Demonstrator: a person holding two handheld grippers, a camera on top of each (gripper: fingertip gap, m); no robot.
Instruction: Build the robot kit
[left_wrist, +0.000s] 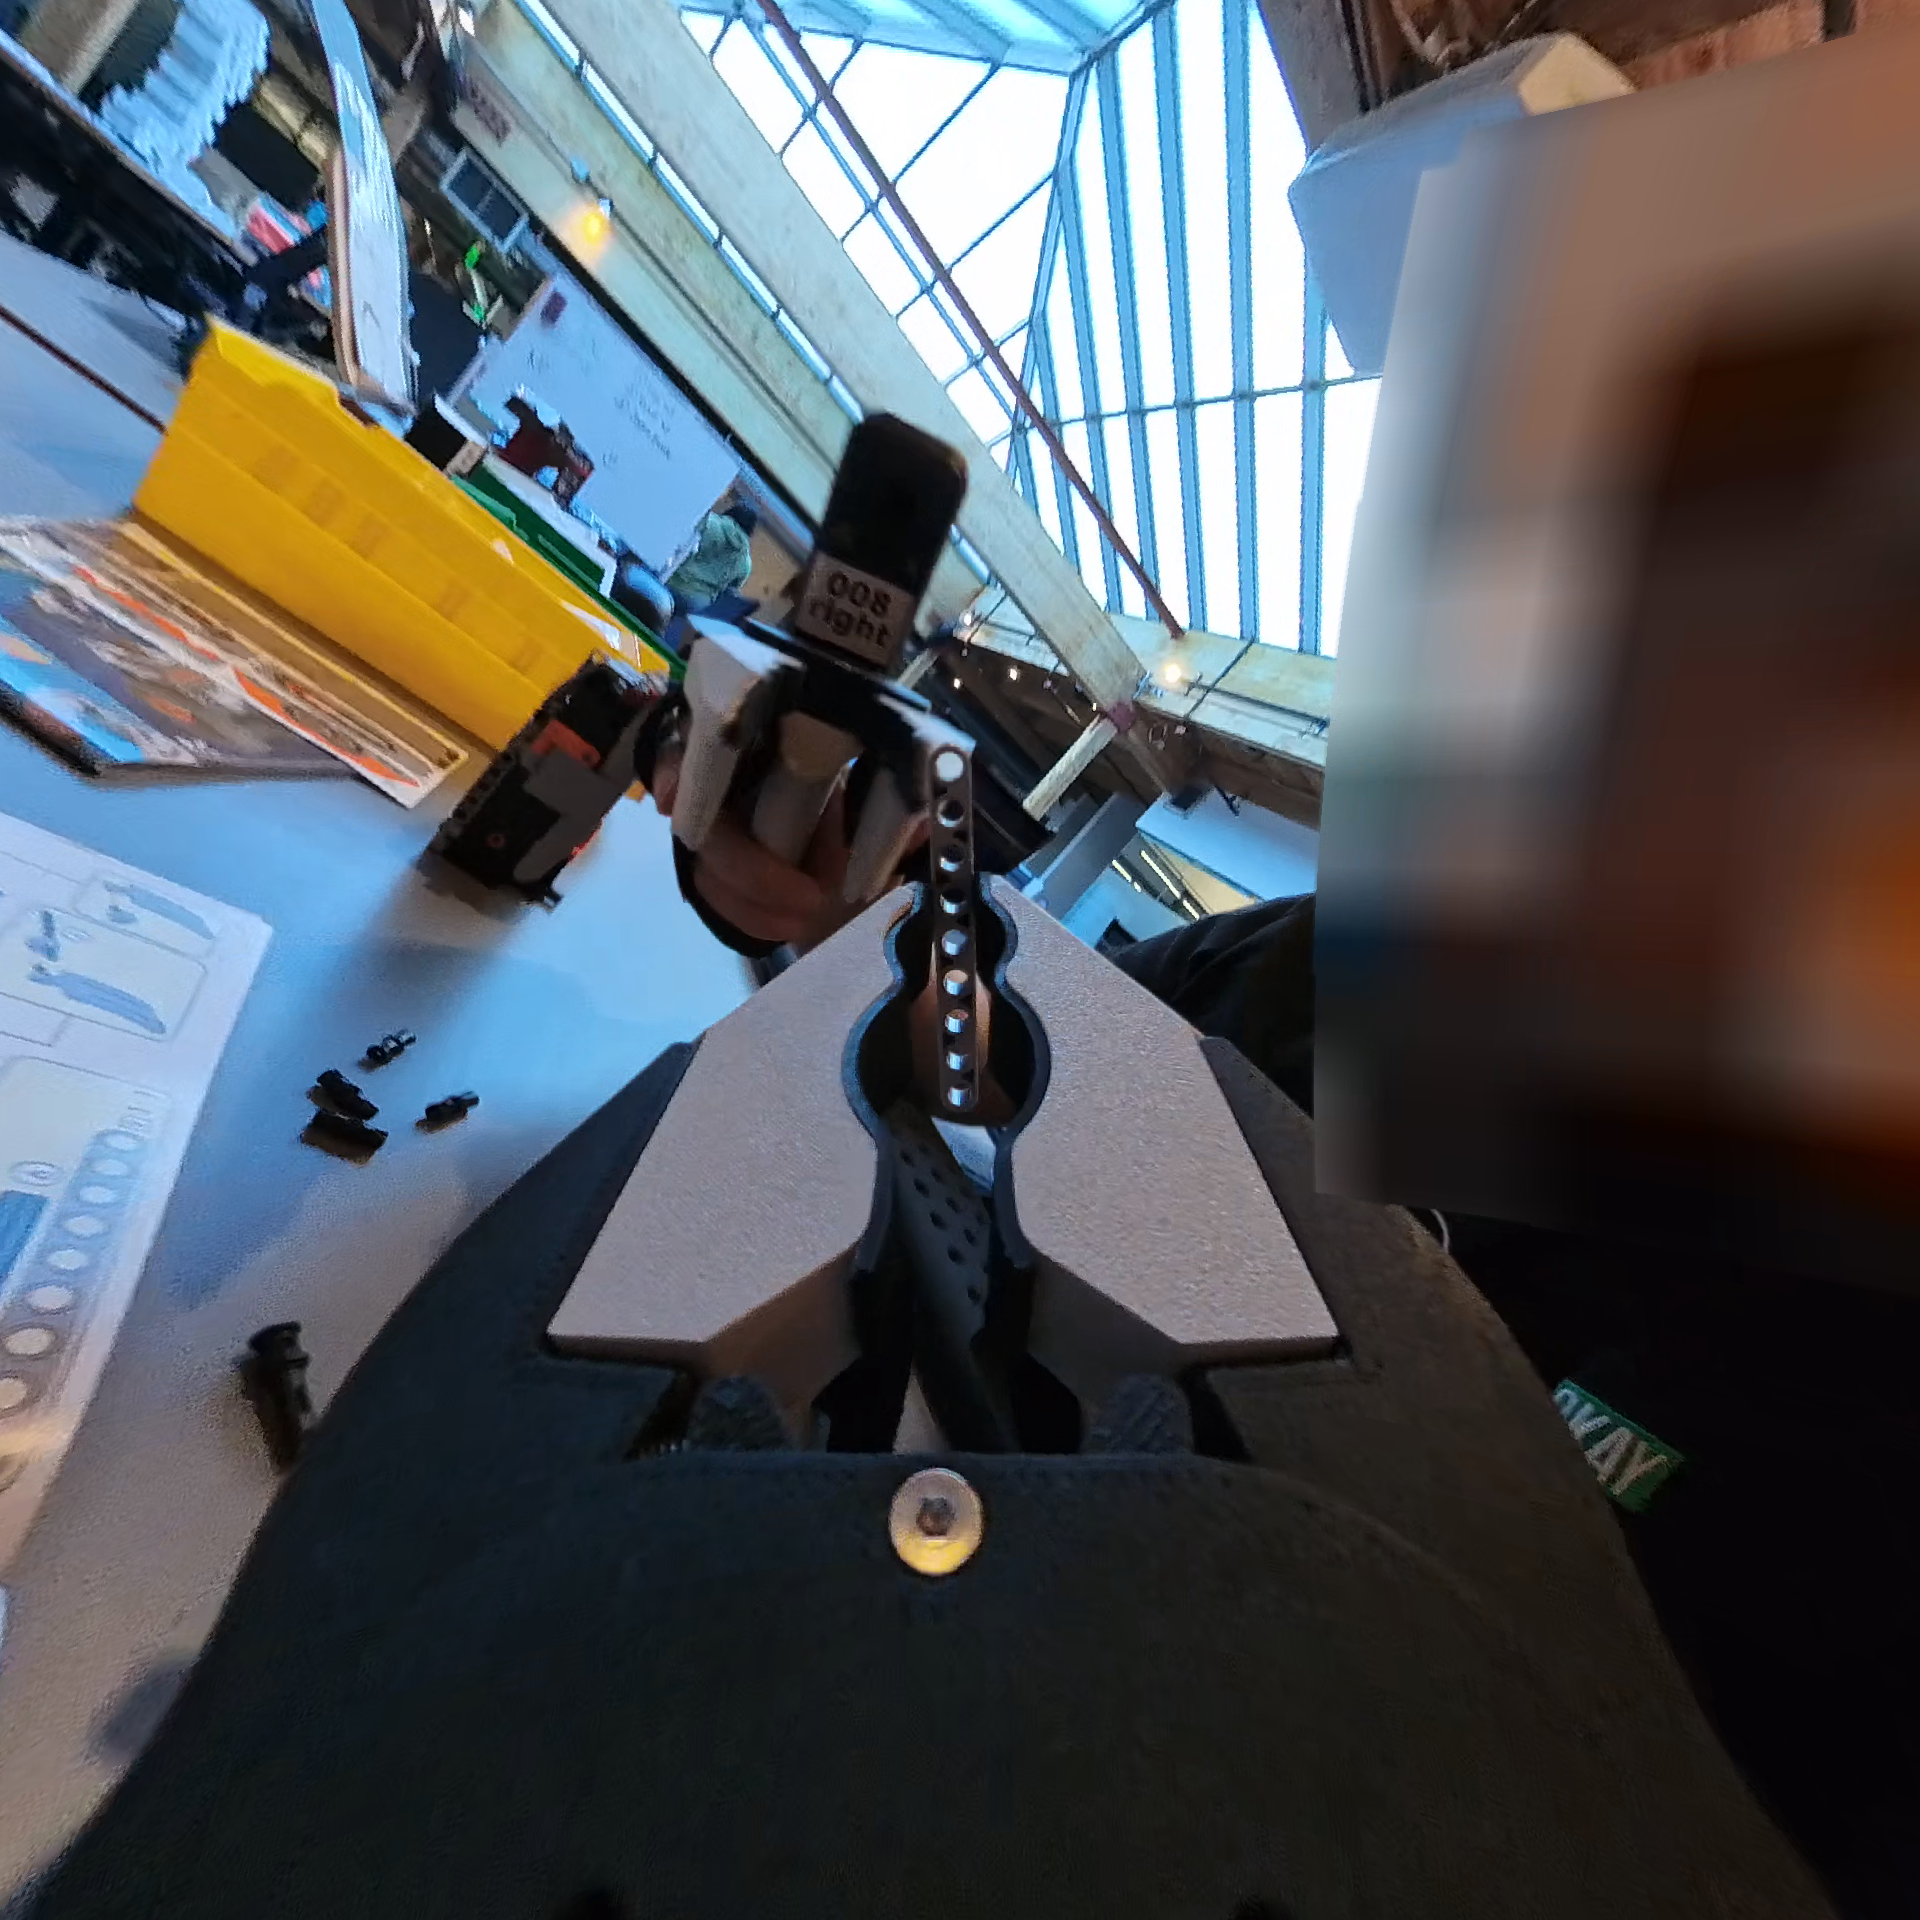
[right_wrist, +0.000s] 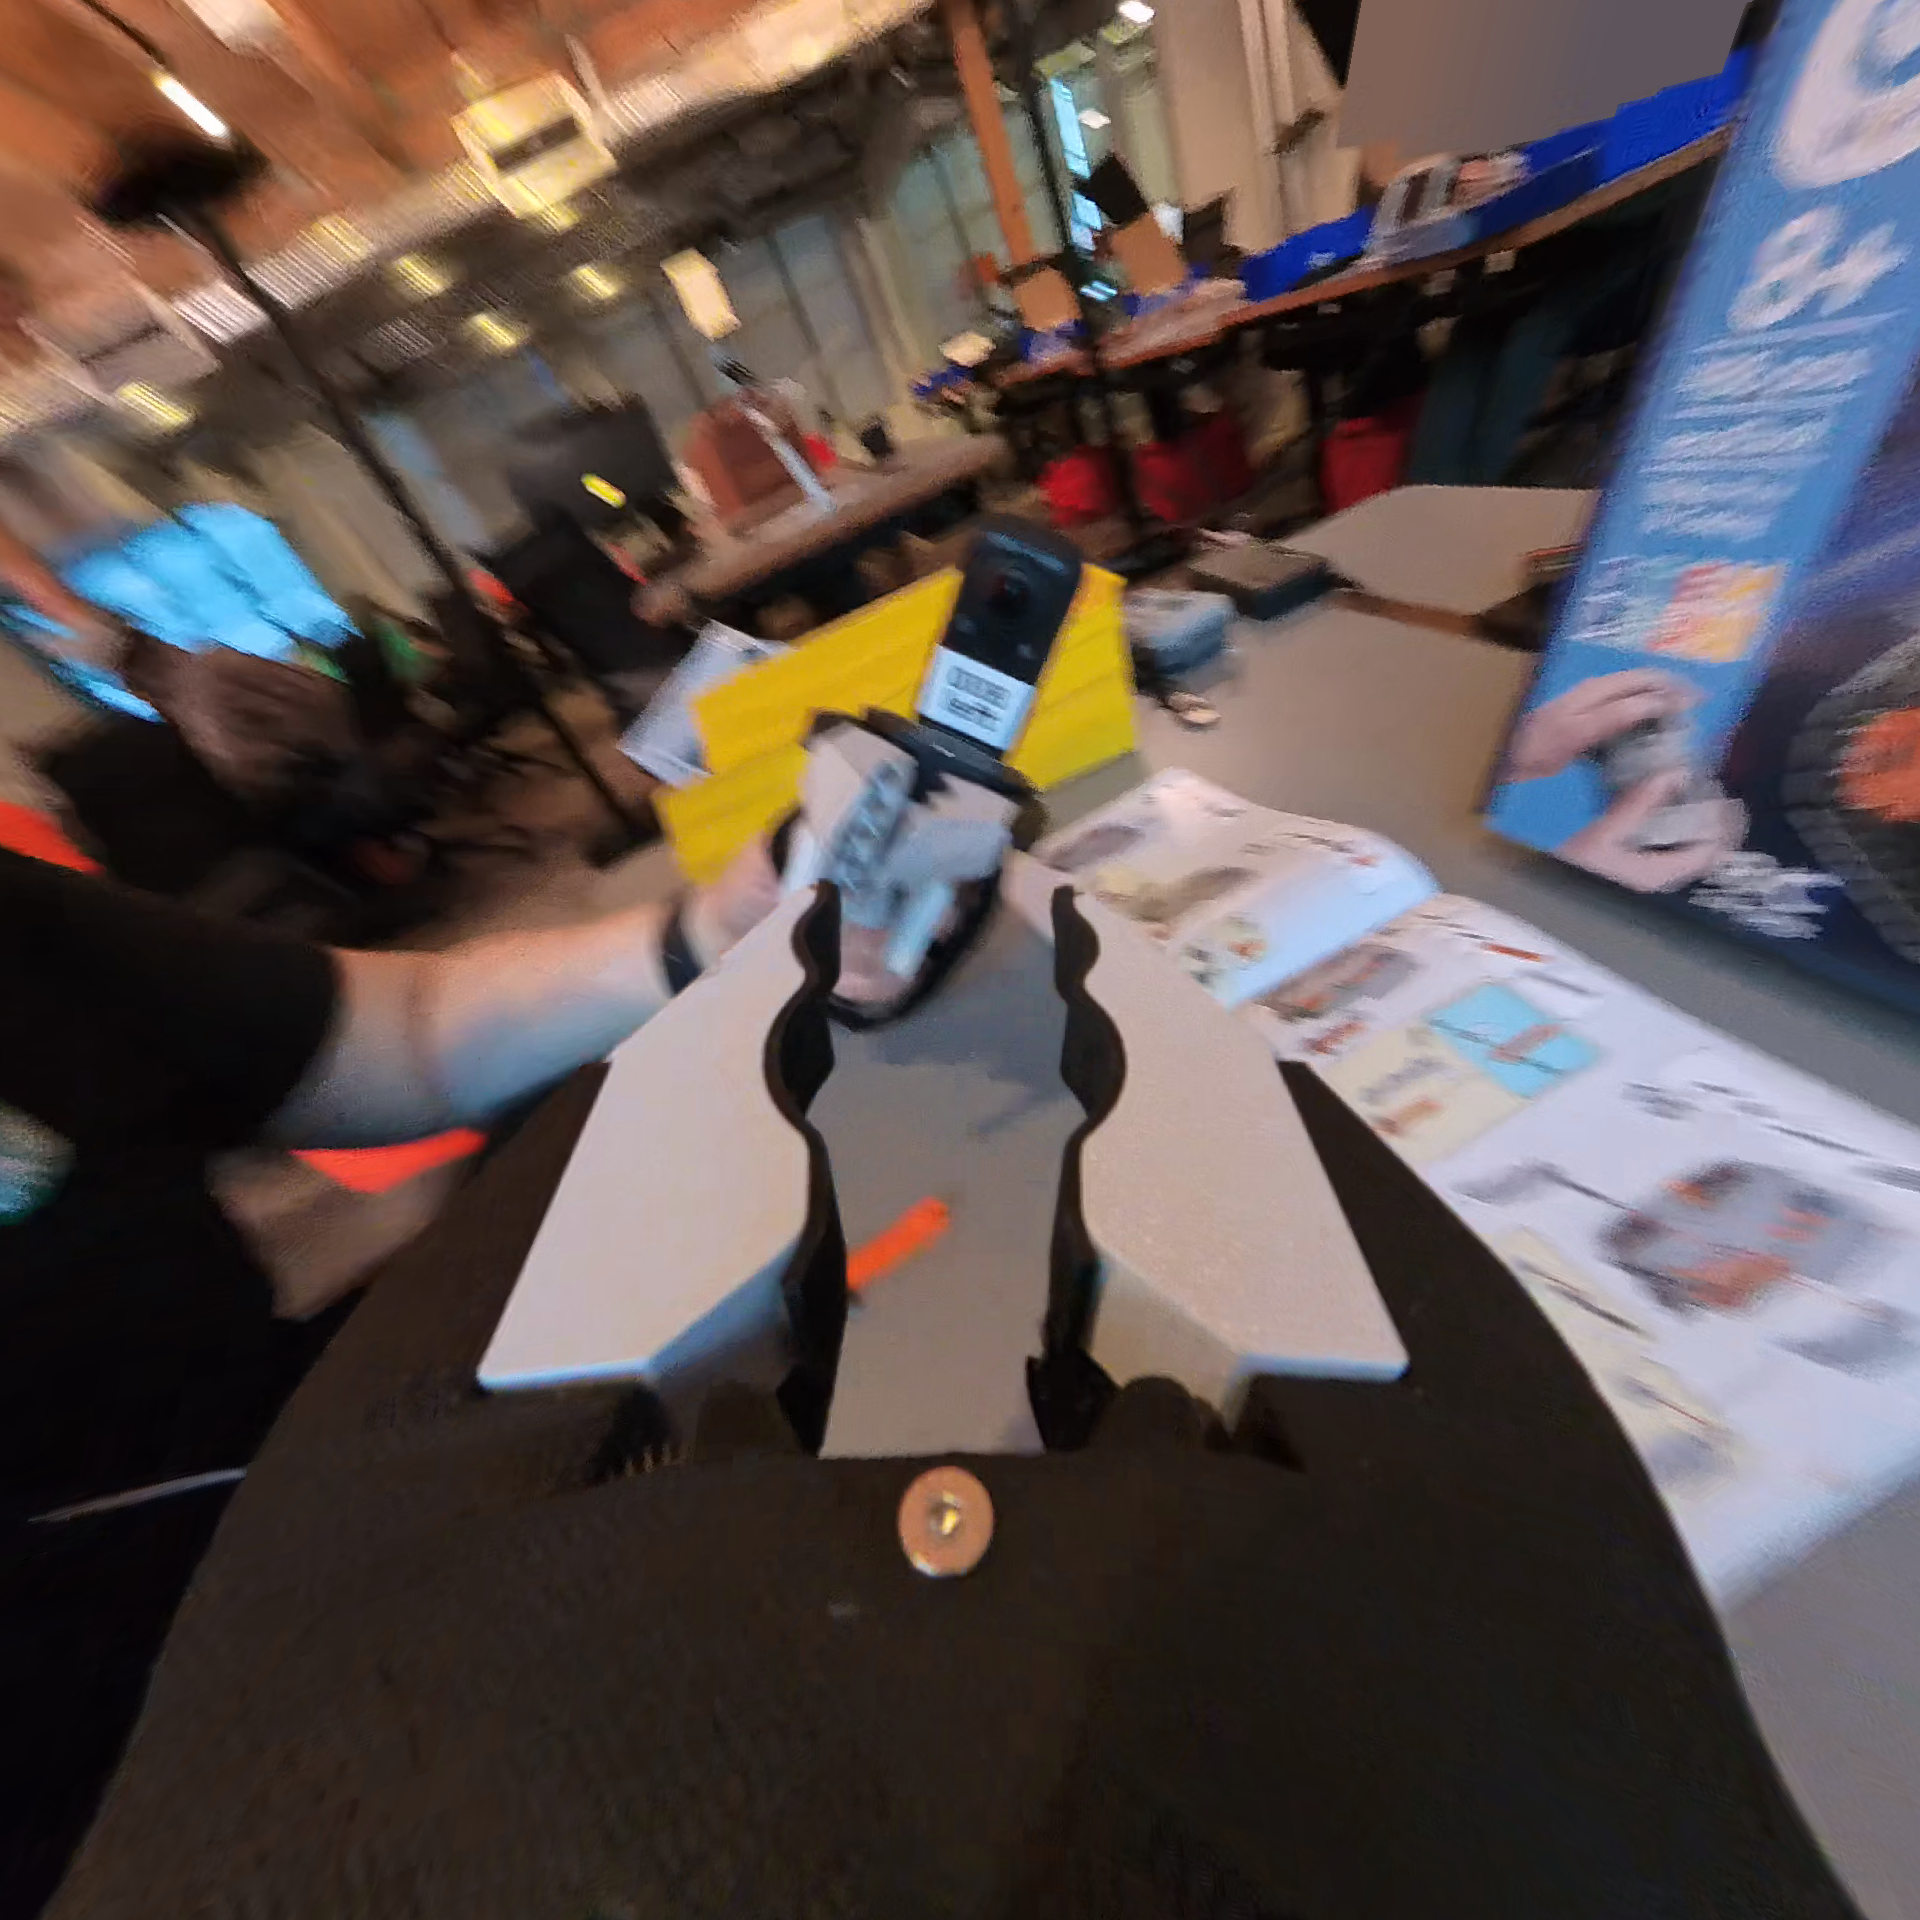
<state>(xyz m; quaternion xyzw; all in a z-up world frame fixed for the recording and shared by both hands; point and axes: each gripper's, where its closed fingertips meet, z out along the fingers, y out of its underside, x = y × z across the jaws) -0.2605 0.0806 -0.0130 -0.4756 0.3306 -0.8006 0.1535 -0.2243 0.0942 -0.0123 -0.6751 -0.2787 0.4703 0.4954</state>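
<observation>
Now, yellow bins: yellow bins (left_wrist: 343, 530) are seen stacked at the counter's (left_wrist: 436, 997) far side; their contents are hidden from both views.
Left tool: the left tool (left_wrist: 951, 1029) is clamped shut on a grey perforated beam (left_wrist: 954, 935), which is held raised off the counter, sticking out past the tips.
Right tool: the right tool (right_wrist: 940, 1049) is held wide apart, nothing gripped, facing the left tool close by.
Around: black pins (left_wrist: 358, 1107) are scattered beside an instruction sheet (left_wrist: 94, 1122); a half-built black model (left_wrist: 540, 790) is parked near the bins.
Right view only: an orange piece (right_wrist: 899, 1242) and a tall blue box (right_wrist: 1714, 468) are shown, heavily blurred.
</observation>
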